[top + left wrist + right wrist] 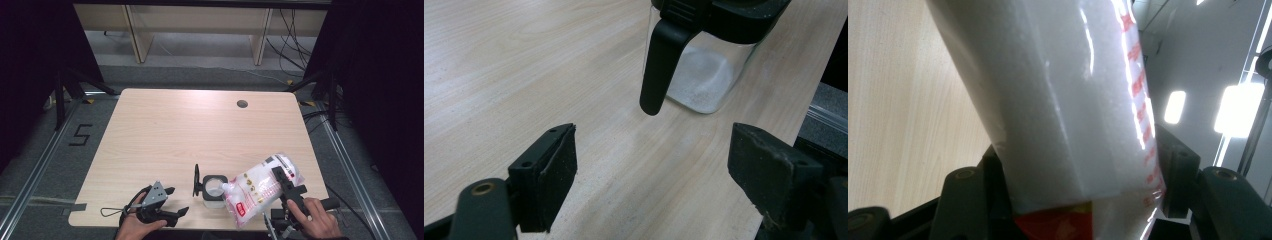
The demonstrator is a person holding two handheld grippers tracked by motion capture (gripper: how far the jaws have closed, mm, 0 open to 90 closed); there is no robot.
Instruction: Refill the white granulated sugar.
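Observation:
A clear square container [214, 194] with a black rim stands near the table's front edge, its black lid [196, 181] flipped up on its left side. My right gripper [283, 179] is shut on a bag of white granules [255, 192] with red print. The bag is tilted, its lower corner at the container's mouth. In the right gripper view the bag [1063, 100] sits pinched between the jaws of the right gripper [1083, 165]. My left gripper [176, 201] rests open on the table left of the container. Ahead of the left gripper [651, 150] are the hanging lid [660, 65] and the container [709, 75] with white granules at its bottom.
The wooden table [165, 130] has a round cable hole [242, 104] at its far right. Pale furniture legs [137, 35] and loose cables [295, 45] lie on the floor beyond. A black "5" [80, 135] marks the floor at the left.

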